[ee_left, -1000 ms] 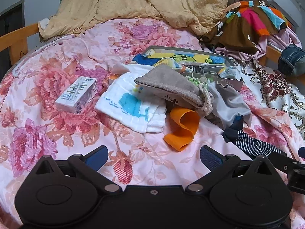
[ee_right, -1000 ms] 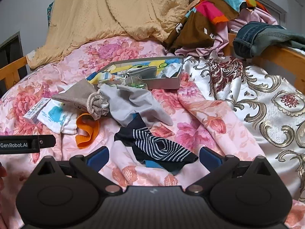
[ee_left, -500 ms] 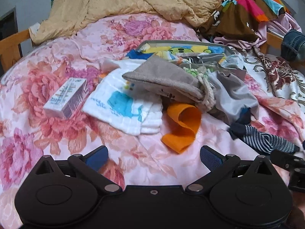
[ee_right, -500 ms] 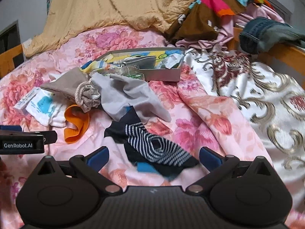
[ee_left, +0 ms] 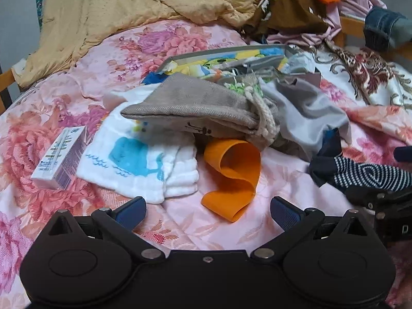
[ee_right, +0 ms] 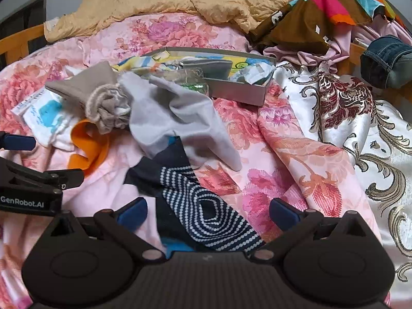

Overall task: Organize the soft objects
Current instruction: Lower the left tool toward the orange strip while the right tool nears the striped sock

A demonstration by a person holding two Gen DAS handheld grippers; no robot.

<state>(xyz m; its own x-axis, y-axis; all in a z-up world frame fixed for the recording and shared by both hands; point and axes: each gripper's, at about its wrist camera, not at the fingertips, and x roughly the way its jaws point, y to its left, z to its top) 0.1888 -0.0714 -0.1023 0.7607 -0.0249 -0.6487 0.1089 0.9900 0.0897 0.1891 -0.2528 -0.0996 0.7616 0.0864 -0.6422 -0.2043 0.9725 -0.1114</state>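
Note:
Soft items lie scattered on a floral bedspread. An orange band [ee_left: 231,172] curls just ahead of my open left gripper [ee_left: 207,209]. Left of it lies a white cloth with a blue whale [ee_left: 139,164], partly under a beige drawstring pouch [ee_left: 195,108]. A grey cloth [ee_left: 306,110] spreads to the right. The navy striped sock [ee_right: 206,206] lies between the fingers of my open right gripper [ee_right: 208,209], which touches nothing. The pouch [ee_right: 103,95], grey cloth [ee_right: 177,118] and orange band [ee_right: 87,146] sit further left in the right wrist view.
A grey open box [ee_right: 231,87] with mixed contents sits behind the pile. A small white carton [ee_left: 60,157] lies at the left. A tan blanket [ee_left: 144,5], colourful clothes [ee_right: 322,10] and jeans [ee_right: 386,61] are heaped at the back. The left gripper's body [ee_right: 31,185] shows at the left.
Both grippers have moved forward and lower toward the pile. The orange band now sits close before the left gripper, and the striped sock has come between the right gripper's fingers.

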